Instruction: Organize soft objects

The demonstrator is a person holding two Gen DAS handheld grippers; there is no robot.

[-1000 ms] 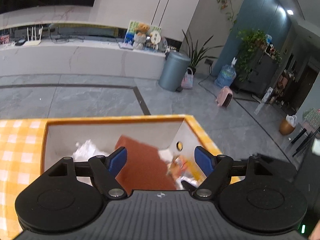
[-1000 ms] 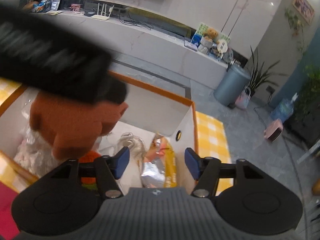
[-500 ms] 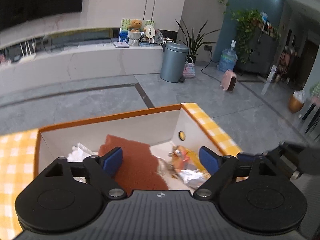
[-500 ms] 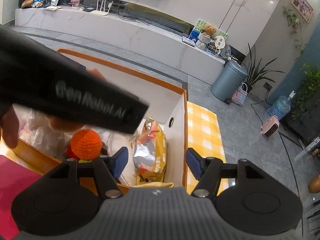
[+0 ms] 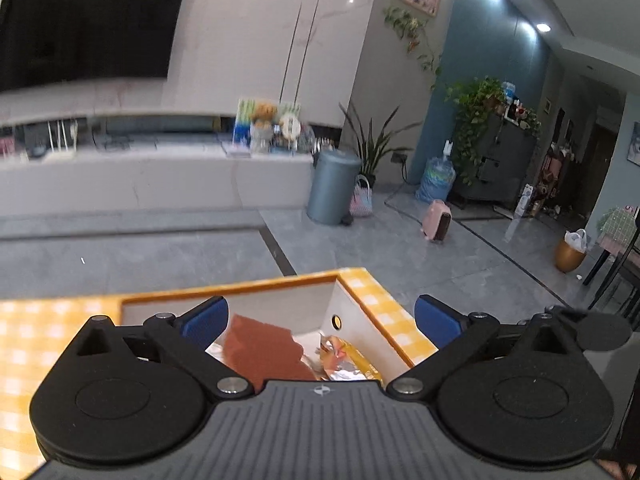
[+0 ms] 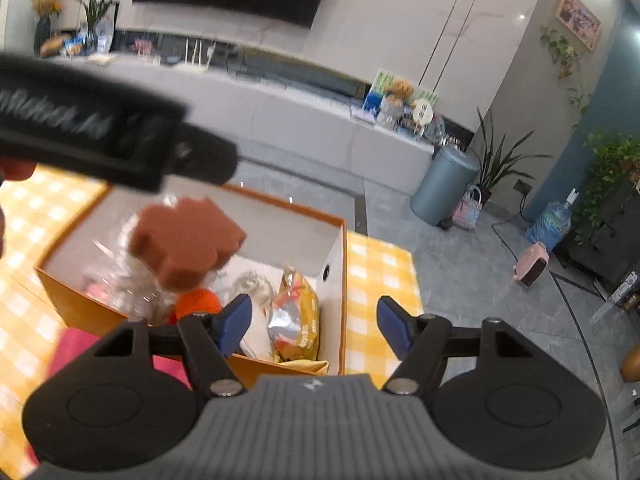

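An orange-rimmed box (image 6: 336, 248) with white walls stands on a yellow checked cloth (image 6: 376, 264). In it a brown scalloped foam piece (image 6: 188, 240) rests on clear plastic bags (image 6: 116, 280), beside an orange knitted ball (image 6: 198, 304) and a yellow snack bag (image 6: 298, 312). My left gripper (image 5: 322, 318) hangs wide open above the box, holding nothing; the brown piece (image 5: 264, 352) shows below it. Its black body (image 6: 92, 128) crosses the right wrist view, apart from the brown piece. My right gripper (image 6: 315, 323) is above the box's near right corner, its jaws opening, with nothing between the pads.
A magenta thing (image 6: 76, 344) lies on the cloth in front of the box. The table ends just right of the box, with grey floor beyond. Farther off stand a grey bin (image 5: 334, 186), a pink heater (image 5: 436, 226) and a long white counter (image 5: 152, 180).
Both grippers have risen and drawn back from the box. The left jaws spread wider and the brown piece stays behind on the pile. The right jaws have widened too.
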